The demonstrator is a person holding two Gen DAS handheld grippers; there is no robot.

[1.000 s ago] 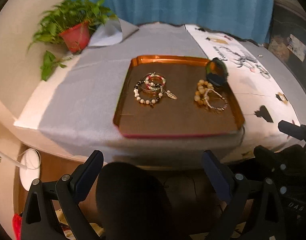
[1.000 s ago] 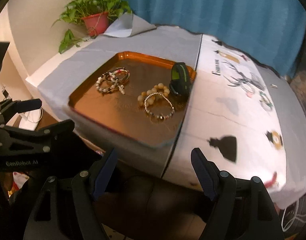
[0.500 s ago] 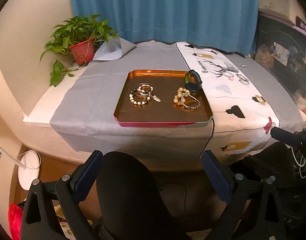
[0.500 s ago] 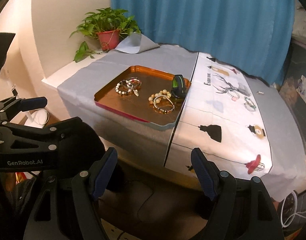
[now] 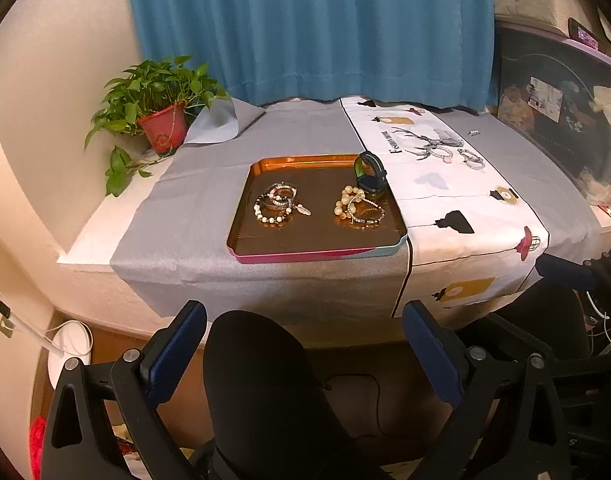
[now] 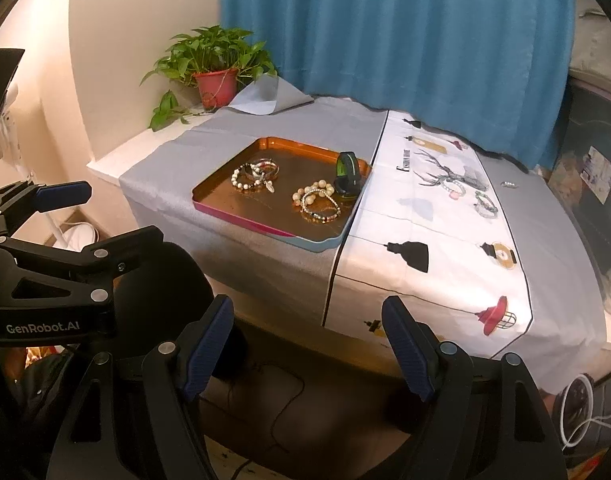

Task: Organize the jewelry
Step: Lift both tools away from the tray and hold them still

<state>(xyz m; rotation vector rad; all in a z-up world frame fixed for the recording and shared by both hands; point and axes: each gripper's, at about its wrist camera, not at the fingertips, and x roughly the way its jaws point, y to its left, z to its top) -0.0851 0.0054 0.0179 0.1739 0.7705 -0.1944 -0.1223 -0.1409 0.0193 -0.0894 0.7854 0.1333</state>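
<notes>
An orange metal tray (image 5: 241, 240) (image 6: 209, 200) sits on the grey cloth. In it lie a cluster of beaded bracelets (image 5: 279, 203) (image 6: 255, 176), a second pile of cream beads and chain bracelets (image 5: 359, 207) (image 6: 315, 200), and a black-and-green wristband (image 5: 370, 174) (image 6: 348, 176) at the tray's right edge. Two more bracelets (image 5: 459, 156) (image 6: 469, 196) lie on the white printed cloth. My left gripper (image 5: 303, 354) and right gripper (image 6: 307, 350) both hang open and empty, well back from the table's front edge.
A potted plant (image 5: 161, 120) (image 6: 215, 76) stands at the back left by a blue curtain (image 5: 305, 28). A black chair back (image 5: 265, 392) rises between my left fingers. A small metal piece (image 6: 508, 185) lies at the far right. Dark clutter sits right of the table.
Both grippers have drawn back and up from the table, so the tray looks smaller and farther away. The jewelry has not moved. Both stay open.
</notes>
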